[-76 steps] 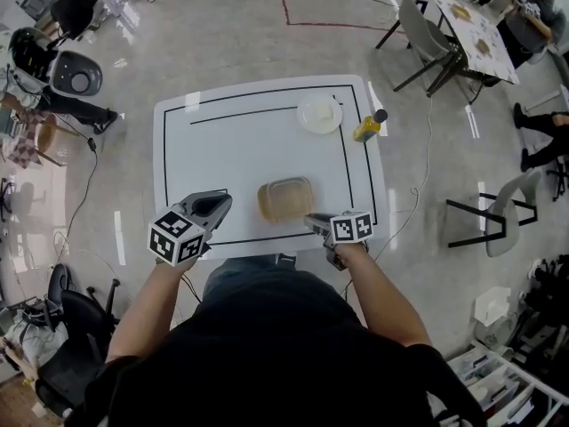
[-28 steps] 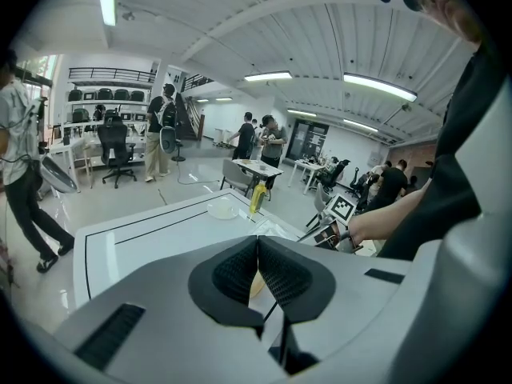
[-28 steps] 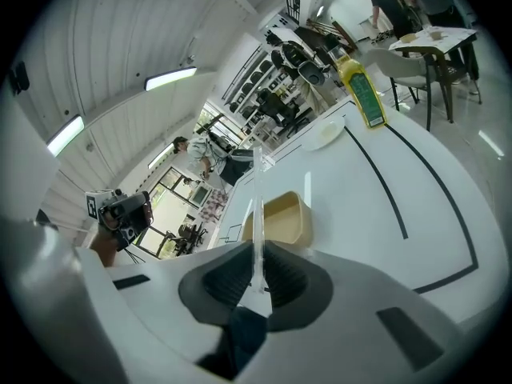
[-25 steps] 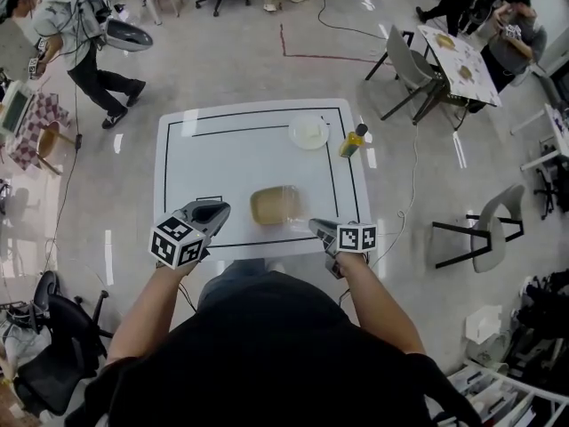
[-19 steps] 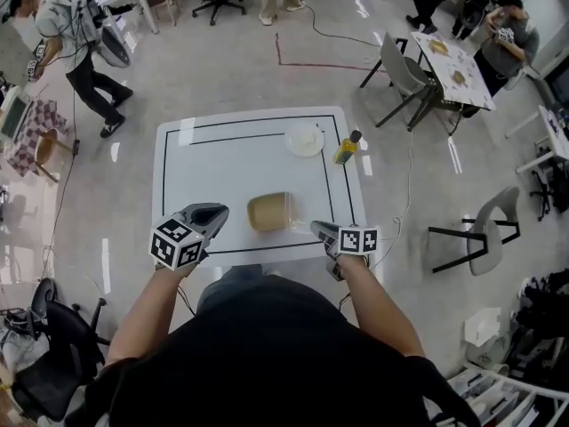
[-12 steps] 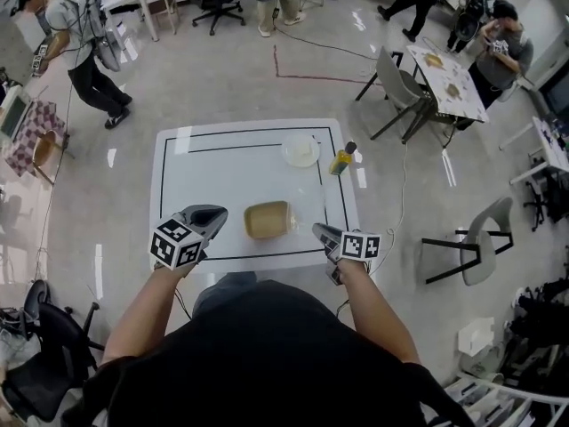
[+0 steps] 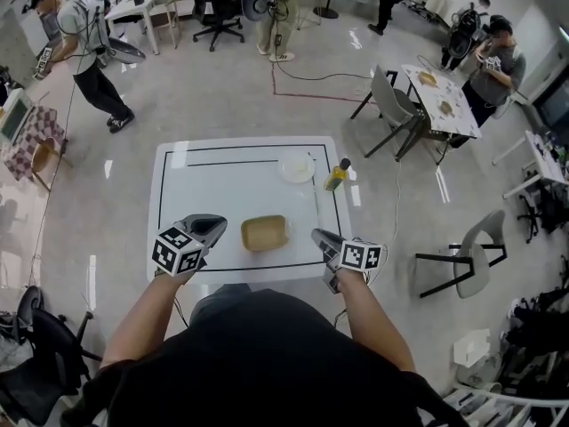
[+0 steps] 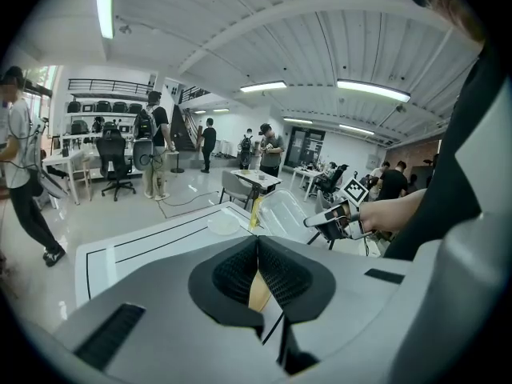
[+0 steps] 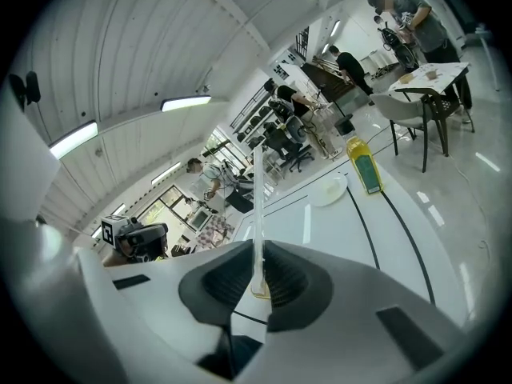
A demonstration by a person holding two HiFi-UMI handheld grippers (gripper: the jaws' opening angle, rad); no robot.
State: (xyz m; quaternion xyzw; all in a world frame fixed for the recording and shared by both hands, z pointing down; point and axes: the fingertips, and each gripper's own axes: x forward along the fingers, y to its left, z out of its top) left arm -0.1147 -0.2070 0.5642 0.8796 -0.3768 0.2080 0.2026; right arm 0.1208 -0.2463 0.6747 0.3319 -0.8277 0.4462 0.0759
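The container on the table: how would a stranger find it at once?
Look at the white table with a black line round its top. Inside that line, by the near edge, lies the container: tan and rectangular with rounded corners, unlike the round white plate and the yellow bottle at the far right.

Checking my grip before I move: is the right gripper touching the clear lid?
Touching. The right gripper view shows the right gripper with its jaws closed on the clear lid, whose thin edge rises from between them.
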